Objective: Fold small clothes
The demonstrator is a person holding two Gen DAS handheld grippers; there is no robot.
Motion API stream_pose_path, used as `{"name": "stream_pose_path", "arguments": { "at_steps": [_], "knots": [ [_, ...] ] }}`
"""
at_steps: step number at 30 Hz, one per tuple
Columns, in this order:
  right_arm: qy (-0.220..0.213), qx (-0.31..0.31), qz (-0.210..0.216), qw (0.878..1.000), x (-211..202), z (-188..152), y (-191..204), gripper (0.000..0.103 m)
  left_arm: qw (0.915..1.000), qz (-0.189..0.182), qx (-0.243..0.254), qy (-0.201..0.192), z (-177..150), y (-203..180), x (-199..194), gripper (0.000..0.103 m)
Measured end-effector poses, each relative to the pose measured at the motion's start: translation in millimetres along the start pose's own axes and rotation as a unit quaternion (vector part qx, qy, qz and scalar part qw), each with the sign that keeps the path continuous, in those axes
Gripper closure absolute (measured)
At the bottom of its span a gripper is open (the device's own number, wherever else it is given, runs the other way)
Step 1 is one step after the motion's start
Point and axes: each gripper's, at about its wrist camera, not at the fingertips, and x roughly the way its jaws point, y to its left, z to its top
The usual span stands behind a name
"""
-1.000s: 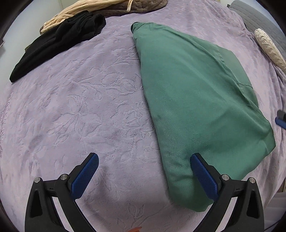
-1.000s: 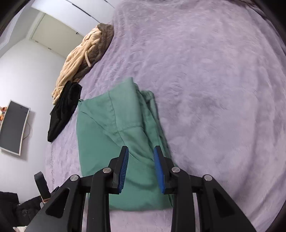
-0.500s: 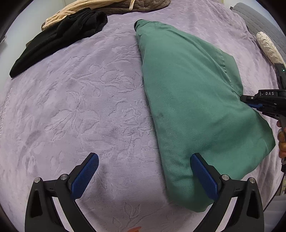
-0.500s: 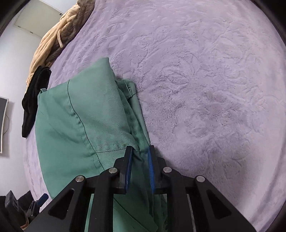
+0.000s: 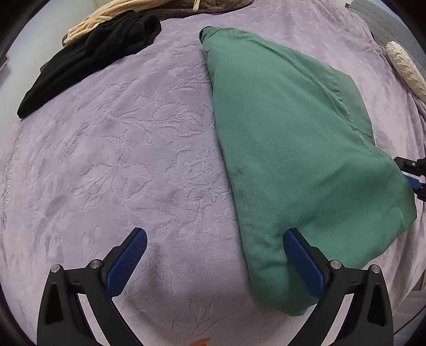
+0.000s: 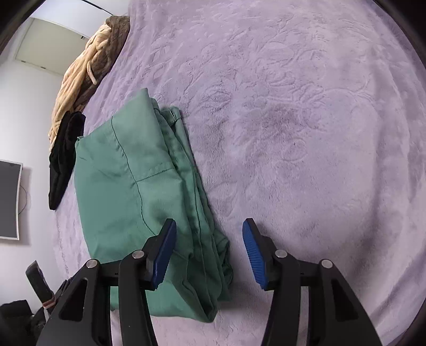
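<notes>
Beside the green garment (image 5: 293, 149), the right gripper (image 5: 412, 178) is mostly cut off by the left view's edge, as is the grey pillow (image 5: 394, 24).

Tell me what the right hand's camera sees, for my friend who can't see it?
A folded green garment lies on a purple blanket. The right gripper hangs over its edge, jaws opening, squeezing nothing. Black clothes lie behind.

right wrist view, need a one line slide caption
Right gripper opening over the edge of the folded green garment on a lilac bedspread.
</notes>
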Motion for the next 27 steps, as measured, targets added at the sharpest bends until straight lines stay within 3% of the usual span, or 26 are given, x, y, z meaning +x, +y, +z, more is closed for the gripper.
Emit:
{"name": "stream_pose_path", "arguments": {
  "at_steps": [4, 14, 22, 27],
  "knots": [
    [0.016, 0.000, 0.023, 1.000, -3.8, -6.6, 0.5, 0.035, 0.9999, 0.011, 0.000, 0.007, 4.0, -3.3, 1.0, 0.000],
    [0.057, -0.031, 0.087, 0.994, -16.1, -10.0, 13.7, 0.031, 0.9977, 0.060, -0.024, 0.020, 7.0, -15.6, 0.8, 0.000],
    [0.063, -0.075, 0.087, 0.991, -22.4, 23.0, 18.5, 0.030, 0.9939, 0.071, -0.079, 0.030, 2.4, -11.2, 1.8, 0.000],
    [0.075, -0.056, 0.103, 0.990, -2.6, 42.8, 8.1, 0.030, 0.9941, 0.070, -0.075, 0.034, 1.2, -10.2, 2.3, 0.000]
  ]
}}
